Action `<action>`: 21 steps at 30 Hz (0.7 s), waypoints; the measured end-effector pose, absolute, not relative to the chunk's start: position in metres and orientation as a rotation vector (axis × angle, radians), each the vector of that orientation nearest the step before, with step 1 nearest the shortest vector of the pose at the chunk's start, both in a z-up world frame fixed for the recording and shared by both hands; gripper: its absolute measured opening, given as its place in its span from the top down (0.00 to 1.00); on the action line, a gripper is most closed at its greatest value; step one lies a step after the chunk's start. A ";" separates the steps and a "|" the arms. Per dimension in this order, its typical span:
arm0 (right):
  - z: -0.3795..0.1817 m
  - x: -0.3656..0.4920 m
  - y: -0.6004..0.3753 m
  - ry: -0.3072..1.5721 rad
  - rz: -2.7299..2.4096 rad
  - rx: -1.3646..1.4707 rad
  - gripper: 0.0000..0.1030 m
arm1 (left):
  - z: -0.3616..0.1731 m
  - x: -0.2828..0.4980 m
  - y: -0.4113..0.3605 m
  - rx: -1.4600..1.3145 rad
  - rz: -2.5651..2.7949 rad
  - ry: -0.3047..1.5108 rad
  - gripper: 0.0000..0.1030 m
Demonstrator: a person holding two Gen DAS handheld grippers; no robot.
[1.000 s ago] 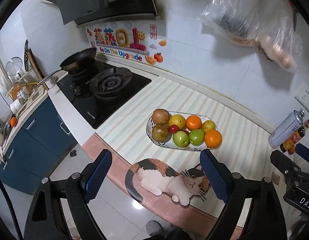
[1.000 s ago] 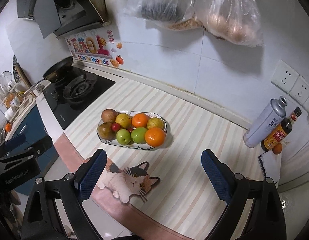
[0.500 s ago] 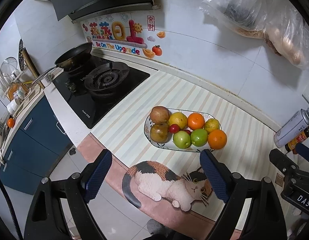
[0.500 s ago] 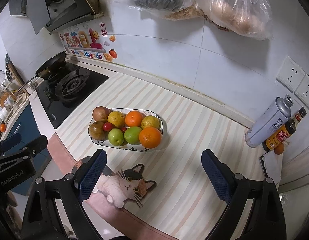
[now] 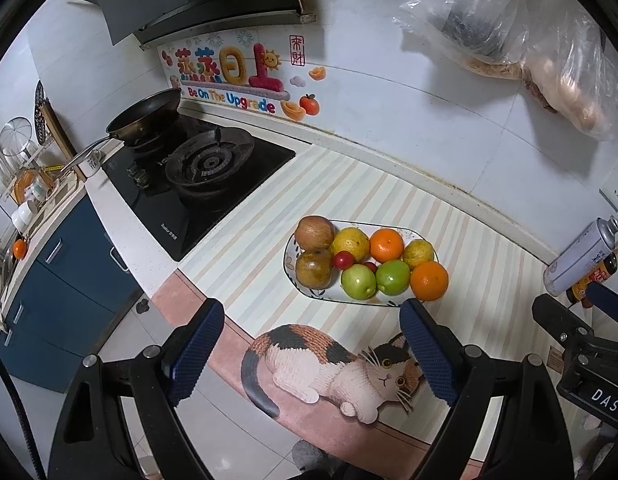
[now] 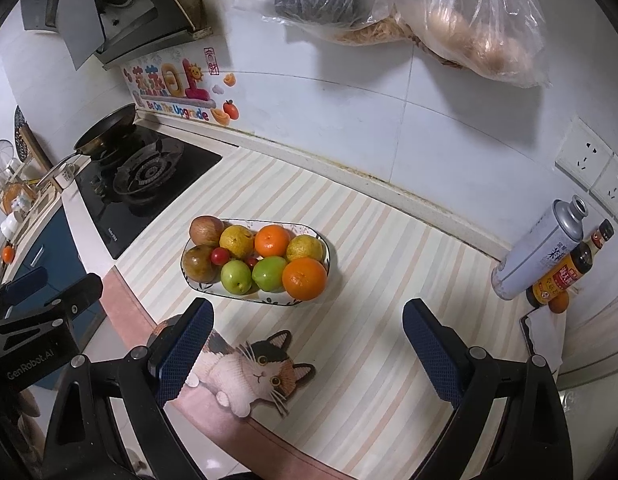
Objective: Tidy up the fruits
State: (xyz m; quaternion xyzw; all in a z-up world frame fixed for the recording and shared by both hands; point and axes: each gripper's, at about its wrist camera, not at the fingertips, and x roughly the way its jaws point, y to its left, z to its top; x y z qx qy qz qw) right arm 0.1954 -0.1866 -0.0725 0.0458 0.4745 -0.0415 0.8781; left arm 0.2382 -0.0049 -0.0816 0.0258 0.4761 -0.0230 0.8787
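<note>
A white oval fruit plate sits on the striped counter mat, filled with several fruits: two oranges, two green apples, yellow citrus, brown fruits and small red ones. My left gripper is open and empty, held above the counter's front edge, short of the plate. My right gripper is open and empty, near the front edge, to the right of the plate.
A gas stove with a frying pan lies to the left. A metal can and a sauce bottle stand at the right by the wall. Plastic bags hang on the wall above. A cat-print mat lies along the front edge.
Both grippers have tilted and shifted slightly, so the plate sits a little further from the fingers in both views. Both stay open and empty. The fruits have not moved.
</note>
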 end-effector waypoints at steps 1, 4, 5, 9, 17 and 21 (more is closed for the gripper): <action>-0.072 0.195 -0.186 0.990 -0.085 0.096 0.05 | -0.081 0.238 -0.005 0.055 -0.048 0.991 0.13; -0.070 0.192 -0.186 0.989 -0.085 0.096 0.05 | -0.081 0.237 -0.004 0.050 -0.052 0.992 0.13; -0.070 0.192 -0.186 0.989 -0.082 0.097 0.05 | -0.080 0.236 -0.004 0.050 -0.052 0.991 0.13; -0.069 0.191 -0.186 0.989 -0.081 0.096 0.05 | -0.078 0.235 -0.005 0.050 -0.058 0.991 0.13; -0.065 0.185 -0.186 0.989 -0.060 0.103 0.05 | -0.076 0.228 -0.008 0.053 -0.061 0.990 0.13; -0.063 0.183 -0.187 0.986 -0.055 0.102 0.05 | -0.074 0.224 -0.009 0.056 -0.063 0.984 0.13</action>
